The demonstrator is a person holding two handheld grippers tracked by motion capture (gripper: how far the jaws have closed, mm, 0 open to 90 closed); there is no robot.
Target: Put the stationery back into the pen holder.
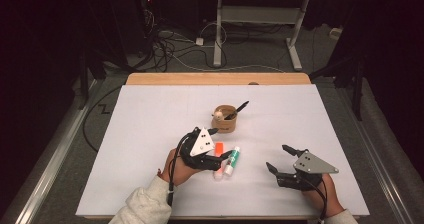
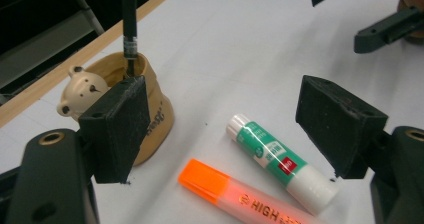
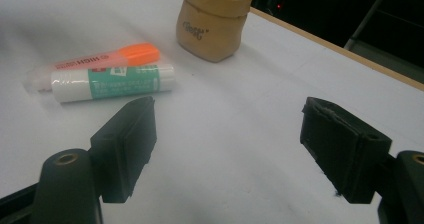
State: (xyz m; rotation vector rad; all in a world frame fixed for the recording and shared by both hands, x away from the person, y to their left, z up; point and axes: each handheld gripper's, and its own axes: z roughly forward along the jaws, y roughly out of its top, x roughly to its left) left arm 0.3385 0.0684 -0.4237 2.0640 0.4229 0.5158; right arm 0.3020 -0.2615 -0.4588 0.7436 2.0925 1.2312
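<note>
Both tongs open above the desk (image 1: 150, 114).
Left tongs (image 2: 222, 114) straddle glue stick (image 2: 282, 161) and highlighter (image 2: 235, 194); right tongs (image 3: 227, 144) empty.

Left claw (image 1: 218, 143) spread over glue stick (image 1: 232, 161), possibly touching, right claw (image 1: 280, 158) open

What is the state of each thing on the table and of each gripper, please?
Left gripper: open, empty, above the two sticks.
Right gripper: open, empty.
Glue stick: capped, lying flat.
Highlighter: capped, lying flat beside the glue stick.
Cup: upright, holds a pen.
Pen: standing in the cup.
</note>
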